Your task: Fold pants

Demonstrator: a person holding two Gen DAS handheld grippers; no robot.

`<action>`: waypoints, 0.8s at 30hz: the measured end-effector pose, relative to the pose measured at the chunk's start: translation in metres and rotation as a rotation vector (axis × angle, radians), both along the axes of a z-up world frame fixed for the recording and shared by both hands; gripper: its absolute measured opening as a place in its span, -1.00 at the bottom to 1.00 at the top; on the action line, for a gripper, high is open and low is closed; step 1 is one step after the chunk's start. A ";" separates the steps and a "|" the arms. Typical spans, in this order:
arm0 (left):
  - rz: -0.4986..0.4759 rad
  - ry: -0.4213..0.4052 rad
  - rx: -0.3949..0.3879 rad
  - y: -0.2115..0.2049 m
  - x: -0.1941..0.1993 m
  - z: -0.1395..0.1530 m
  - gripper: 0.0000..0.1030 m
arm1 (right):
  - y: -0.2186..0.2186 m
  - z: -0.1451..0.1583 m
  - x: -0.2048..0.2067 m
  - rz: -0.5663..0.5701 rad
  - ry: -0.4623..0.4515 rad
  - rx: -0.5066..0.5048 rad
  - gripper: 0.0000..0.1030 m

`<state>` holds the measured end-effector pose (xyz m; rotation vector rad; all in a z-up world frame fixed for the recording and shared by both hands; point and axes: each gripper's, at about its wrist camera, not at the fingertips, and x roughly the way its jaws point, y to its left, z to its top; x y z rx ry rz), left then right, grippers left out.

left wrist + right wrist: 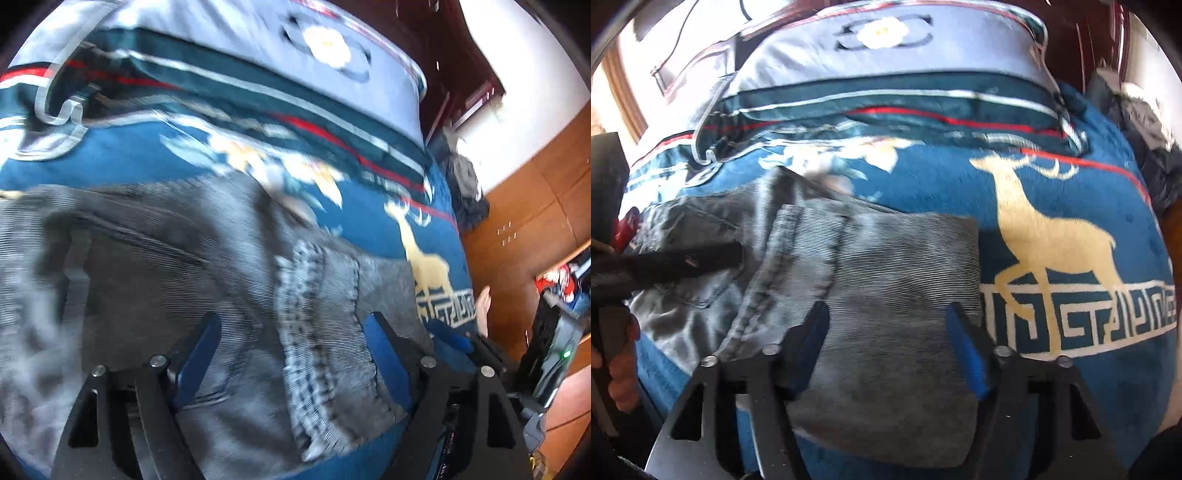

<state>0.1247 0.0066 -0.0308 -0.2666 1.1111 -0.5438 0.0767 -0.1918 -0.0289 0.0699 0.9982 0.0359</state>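
Grey denim pants (886,258) lie folded on a blue blanket (1123,221) with a gold deer (1045,236). In the right wrist view my right gripper (886,325) stands open just over the folded part, blue pads (967,350) apart, nothing pinched between them. The left gripper's black finger (683,258) reaches in from the left over the pocket area. In the left wrist view the pants (184,277) fill the lower half, a frayed hem (314,332) running down the middle. My left gripper (291,343) is open above that cloth, gripping nothing.
A light blue pillow (325,44) with a flower lies at the head of the bed. Dark clothes (465,184) are piled off the bed's right side, by a wooden cabinet (535,192). A person's hand (620,369) shows at the lower left.
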 end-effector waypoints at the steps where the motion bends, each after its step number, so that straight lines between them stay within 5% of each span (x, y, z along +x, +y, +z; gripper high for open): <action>1: 0.016 0.001 0.000 0.012 -0.002 0.006 0.59 | 0.006 0.003 -0.002 0.010 -0.003 -0.003 0.27; 10: 0.145 -0.011 0.000 0.088 -0.020 0.036 0.73 | 0.048 0.019 -0.024 0.046 -0.016 0.024 0.48; 17: 0.126 0.058 0.085 0.105 -0.033 0.034 0.80 | 0.068 0.029 -0.038 0.071 -0.027 0.035 0.58; 24: 0.131 0.068 0.137 0.119 -0.051 0.036 0.90 | 0.085 0.028 -0.054 0.072 -0.016 0.167 0.76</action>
